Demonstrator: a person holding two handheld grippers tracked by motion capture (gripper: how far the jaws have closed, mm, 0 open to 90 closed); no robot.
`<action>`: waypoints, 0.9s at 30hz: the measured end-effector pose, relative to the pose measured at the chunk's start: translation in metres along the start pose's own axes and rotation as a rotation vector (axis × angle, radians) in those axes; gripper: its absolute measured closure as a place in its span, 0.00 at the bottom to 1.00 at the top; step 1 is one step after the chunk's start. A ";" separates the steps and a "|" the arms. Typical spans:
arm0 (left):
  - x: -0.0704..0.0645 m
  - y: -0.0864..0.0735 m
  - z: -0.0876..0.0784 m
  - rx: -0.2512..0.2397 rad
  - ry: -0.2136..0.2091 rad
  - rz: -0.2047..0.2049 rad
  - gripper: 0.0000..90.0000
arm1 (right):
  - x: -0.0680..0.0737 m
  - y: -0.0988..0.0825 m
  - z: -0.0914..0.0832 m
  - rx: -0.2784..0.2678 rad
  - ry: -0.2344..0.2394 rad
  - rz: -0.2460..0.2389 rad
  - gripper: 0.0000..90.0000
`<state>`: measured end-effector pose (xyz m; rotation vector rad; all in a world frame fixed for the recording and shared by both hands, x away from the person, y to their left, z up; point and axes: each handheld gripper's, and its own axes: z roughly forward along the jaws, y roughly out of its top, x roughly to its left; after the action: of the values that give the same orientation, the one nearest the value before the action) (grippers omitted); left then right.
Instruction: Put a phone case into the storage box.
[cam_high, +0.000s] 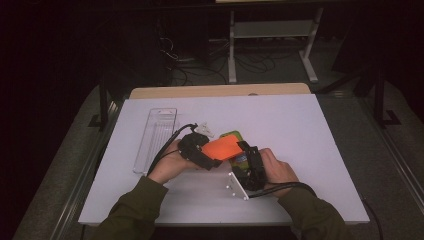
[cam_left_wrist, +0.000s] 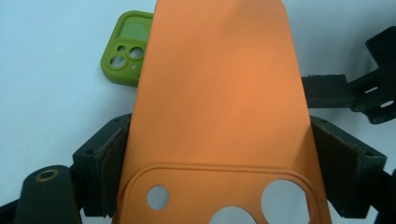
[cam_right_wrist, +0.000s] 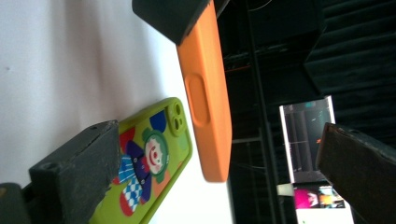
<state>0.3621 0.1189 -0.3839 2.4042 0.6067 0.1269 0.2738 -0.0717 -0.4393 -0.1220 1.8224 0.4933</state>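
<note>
An orange phone case (cam_high: 222, 147) hangs above the white table, its camera-cutout end clamped in my left gripper (cam_high: 208, 153). In the left gripper view both pads press on the sides of the orange case (cam_left_wrist: 219, 84), so the left gripper (cam_left_wrist: 219, 133) is shut on it. Under it lies a green phone case (cam_high: 231, 135) with a clown print (cam_right_wrist: 149, 163), flat on the table. My right gripper (cam_high: 248, 158) stands at the orange case's free end. Its jaws are wide apart in the right gripper view (cam_right_wrist: 217, 140), and the orange case (cam_right_wrist: 210, 107) sits between them untouched.
A clear plastic tray (cam_high: 156, 136) lies at the left of the white table (cam_high: 300, 130). Beyond the far edge are a wooden board (cam_high: 220, 90), dark floor with cables and a metal stand (cam_high: 272, 30).
</note>
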 end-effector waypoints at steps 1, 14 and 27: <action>-0.001 0.000 0.000 -0.004 -0.001 -0.004 0.17 | 0.000 0.001 0.000 -0.006 0.001 -0.008 0.00; -0.009 0.005 0.000 -0.010 -0.012 0.024 0.17 | 0.005 0.005 0.002 -0.004 -0.061 -0.064 0.08; -0.010 0.005 0.001 -0.010 -0.023 0.031 0.17 | 0.009 0.011 0.002 0.016 -0.093 -0.114 0.37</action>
<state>0.3553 0.1101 -0.3805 2.4030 0.5568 0.1155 0.2687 -0.0598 -0.4454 -0.1877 1.7180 0.3975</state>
